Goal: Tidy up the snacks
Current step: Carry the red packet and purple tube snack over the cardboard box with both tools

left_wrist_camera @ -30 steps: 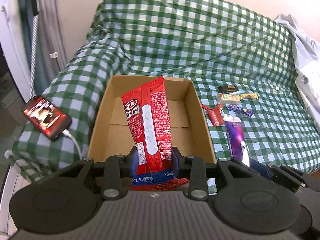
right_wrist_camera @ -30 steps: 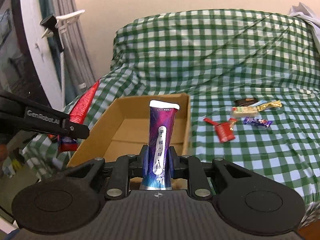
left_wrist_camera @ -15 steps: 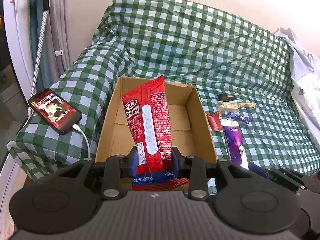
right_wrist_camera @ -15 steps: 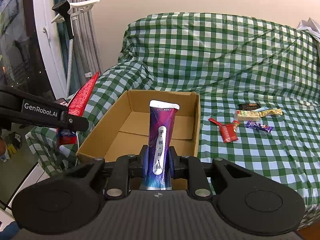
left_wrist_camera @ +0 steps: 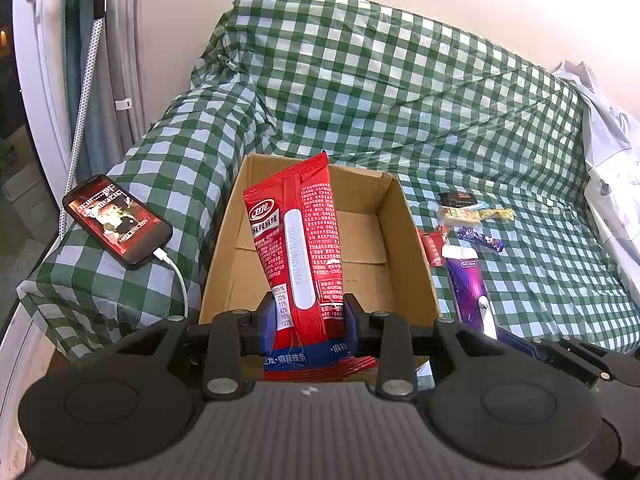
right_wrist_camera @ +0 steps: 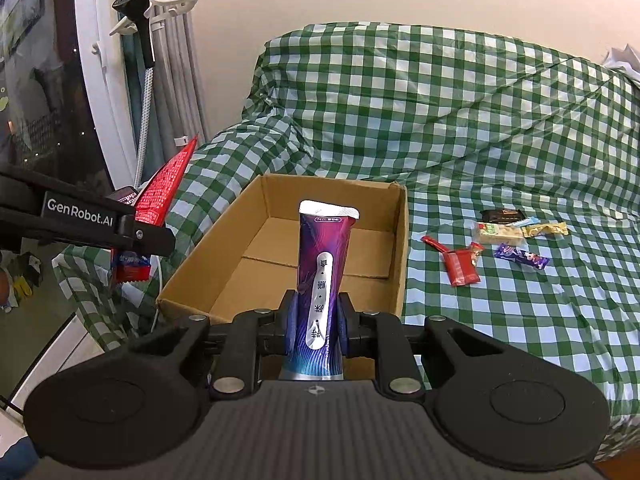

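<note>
Left gripper (left_wrist_camera: 310, 320): it squeezes the low part of the red snack bag (left_wrist_camera: 298, 240), and the bag stands up tall between the two fingers.
Right gripper (right_wrist_camera: 316, 320): it pinches the low part of the purple snack bag (right_wrist_camera: 322, 276), which also points up.
Cardboard box (left_wrist_camera: 416, 264): it sits on the green checked cloth, just past both grippers. It is open on top and I see nothing inside.
What could go wrong: both bags are held only near the bottom, so I think a tall bag could flop over or slip if the squeeze loosens too early. A bag could also catch on the near wall of the box and fall out in front. The two grippers are close side by side, so they could bump if both go for the box at once.
Small snacks (right_wrist_camera: 500, 240): a little bunch lies on the cloth to the right of the box, well apart from the grippers. A red packet (right_wrist_camera: 462, 266) lies nearest the box.
Phone (left_wrist_camera: 118, 222): it lies left of the box with a white cable plugged in. The cable hangs near the box corner, and a low swing could snag it.
In the way: nothing blocks the top of the box.
</note>
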A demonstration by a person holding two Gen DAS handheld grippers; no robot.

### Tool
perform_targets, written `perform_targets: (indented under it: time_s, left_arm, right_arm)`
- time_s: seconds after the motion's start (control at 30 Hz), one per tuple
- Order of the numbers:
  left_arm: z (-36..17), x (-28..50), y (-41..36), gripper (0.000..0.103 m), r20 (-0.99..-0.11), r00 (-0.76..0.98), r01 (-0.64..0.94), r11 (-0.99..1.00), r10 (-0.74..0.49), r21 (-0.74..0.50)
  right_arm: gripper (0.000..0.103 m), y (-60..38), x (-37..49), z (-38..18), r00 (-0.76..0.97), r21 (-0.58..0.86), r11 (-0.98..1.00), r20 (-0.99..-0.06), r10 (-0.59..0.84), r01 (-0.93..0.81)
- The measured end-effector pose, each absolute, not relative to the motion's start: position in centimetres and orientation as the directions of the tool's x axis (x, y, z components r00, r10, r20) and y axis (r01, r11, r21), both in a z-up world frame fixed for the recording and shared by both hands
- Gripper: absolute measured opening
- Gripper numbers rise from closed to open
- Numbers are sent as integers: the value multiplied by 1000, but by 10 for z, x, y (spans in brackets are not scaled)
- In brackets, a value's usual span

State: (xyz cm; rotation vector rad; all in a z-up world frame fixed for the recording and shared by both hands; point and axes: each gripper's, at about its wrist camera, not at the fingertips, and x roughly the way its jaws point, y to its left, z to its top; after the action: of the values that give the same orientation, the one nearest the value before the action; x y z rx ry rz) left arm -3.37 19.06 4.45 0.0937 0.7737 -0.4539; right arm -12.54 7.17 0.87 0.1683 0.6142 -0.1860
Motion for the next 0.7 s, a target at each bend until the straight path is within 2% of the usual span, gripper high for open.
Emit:
perform_targets:
  time_s: [0.7]
  left_arm:
    - [30,7,186,37,-723,602,410,908,-339,-84]
  right_arm:
    - [21,71,-89,-2,767,89,976,-633,-100,201]
